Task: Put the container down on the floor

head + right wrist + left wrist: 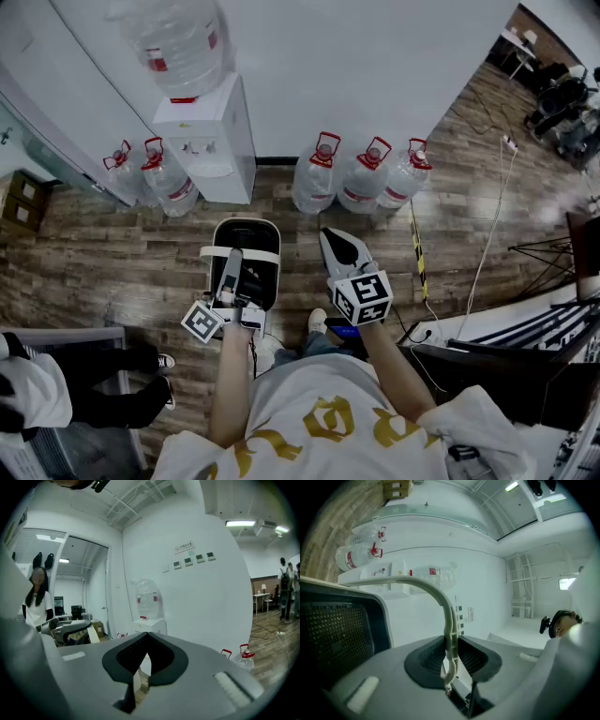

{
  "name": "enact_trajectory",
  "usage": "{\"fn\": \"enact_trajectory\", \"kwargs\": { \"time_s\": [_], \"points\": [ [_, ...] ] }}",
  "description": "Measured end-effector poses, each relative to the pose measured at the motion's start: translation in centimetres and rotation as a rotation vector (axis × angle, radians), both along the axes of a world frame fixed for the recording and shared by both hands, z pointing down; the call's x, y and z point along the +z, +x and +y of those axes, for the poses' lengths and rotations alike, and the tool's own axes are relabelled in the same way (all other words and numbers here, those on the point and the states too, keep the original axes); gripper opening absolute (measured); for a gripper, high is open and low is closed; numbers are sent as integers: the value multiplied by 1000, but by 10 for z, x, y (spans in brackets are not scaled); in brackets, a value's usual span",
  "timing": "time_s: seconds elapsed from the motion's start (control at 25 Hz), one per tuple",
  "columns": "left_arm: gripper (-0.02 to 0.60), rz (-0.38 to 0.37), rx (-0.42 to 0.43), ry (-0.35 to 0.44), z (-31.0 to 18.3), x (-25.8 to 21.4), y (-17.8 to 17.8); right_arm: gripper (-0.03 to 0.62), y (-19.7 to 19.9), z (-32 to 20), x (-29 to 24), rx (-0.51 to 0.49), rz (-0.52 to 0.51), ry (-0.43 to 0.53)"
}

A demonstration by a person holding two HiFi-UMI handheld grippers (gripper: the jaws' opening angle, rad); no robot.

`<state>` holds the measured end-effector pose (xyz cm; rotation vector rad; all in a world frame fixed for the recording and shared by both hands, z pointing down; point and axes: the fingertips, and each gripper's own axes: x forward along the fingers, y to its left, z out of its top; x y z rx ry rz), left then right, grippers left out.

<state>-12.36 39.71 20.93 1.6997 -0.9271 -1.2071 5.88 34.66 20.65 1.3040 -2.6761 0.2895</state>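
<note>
Left tongs (451, 645) tight on handle (435, 588) — dark container (337, 634)

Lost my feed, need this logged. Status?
Left gripper shut on handle of container. Right gripper shut, empty. Container seemingly off the floor. Water bottles at wall, apart.

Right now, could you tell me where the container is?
The container is left of centre in the head view, its handle in the left gripper, in front of the dispenser.
</note>
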Motion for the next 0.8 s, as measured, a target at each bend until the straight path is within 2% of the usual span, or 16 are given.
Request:
{"fn": "enact_trajectory", "kwargs": {
  "time_s": [0.44, 0.64, 0.8],
  "points": [
    [78, -6, 2, -28, -6, 12, 1, 23, 5, -6, 6, -6, 3, -9],
    [78, -6, -2, -33, -11, 14, 5, 25, 13, -10, 9, 4, -32, -18],
    [78, -12, -13, -38, -20, 16, 8, 25, 19, -17, 12, -2, -13, -22]
  ]
}}
